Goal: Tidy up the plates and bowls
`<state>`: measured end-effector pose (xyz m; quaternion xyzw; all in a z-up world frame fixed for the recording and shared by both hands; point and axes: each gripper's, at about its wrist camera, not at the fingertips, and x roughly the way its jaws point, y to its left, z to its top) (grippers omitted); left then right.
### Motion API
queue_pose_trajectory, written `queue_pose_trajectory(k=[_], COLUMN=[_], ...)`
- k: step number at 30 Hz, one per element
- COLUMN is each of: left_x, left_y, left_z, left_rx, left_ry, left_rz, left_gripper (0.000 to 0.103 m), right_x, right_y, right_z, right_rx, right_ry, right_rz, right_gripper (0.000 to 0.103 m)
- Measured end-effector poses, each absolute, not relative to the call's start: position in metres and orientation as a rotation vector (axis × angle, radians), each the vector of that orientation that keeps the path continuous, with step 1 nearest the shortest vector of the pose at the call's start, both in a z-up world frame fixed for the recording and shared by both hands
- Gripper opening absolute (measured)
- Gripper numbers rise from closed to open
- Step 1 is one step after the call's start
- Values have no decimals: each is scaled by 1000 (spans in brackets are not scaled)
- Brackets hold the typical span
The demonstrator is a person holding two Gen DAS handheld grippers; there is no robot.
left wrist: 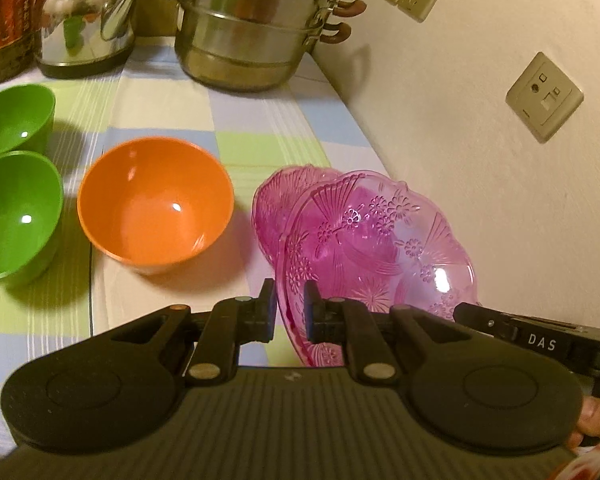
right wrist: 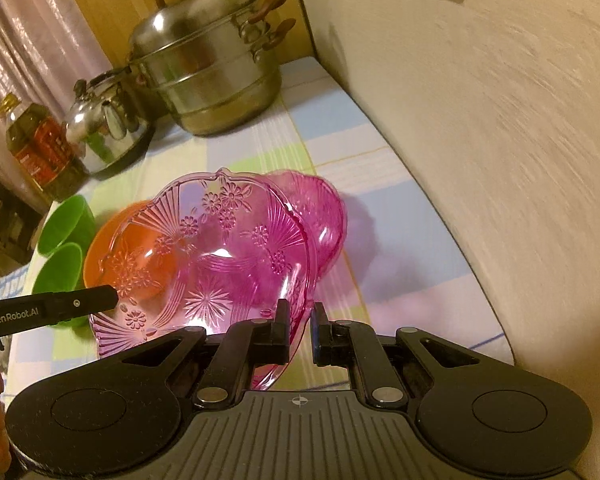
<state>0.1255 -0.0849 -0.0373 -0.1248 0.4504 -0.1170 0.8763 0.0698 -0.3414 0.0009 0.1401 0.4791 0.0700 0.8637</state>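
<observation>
On my far left two green bowls (left wrist: pixel 16 216) sit side by side on the checked cloth (left wrist: pixel 172 92), with the orange bowl (left wrist: pixel 156 204) just to their right. Next, my left claw (left wrist: pixel 290 308) is clamped on the near rim of the pink plate (left wrist: pixel 380 240), held tilted above the cloth. My right claw (right wrist: pixel 300 330) pinches the same plate's opposite rim. A second pink plate (left wrist: pixel 276 196) lies just behind it, near the wall (left wrist: pixel 480 120).
</observation>
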Motion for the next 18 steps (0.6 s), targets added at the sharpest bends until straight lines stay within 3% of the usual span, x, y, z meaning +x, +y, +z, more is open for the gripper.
queue_pose_trajectory(k=[18], left_x=[131], left_y=[-99], left_z=[-55], left_rx=[-282], left_ry=[969], left_rz=[-232], left_gripper=[12], right_x=[79], right_y=[-355], right_z=[-13], right_rx=[276], right_ry=[1027], right_rz=[136], right_gripper=[10])
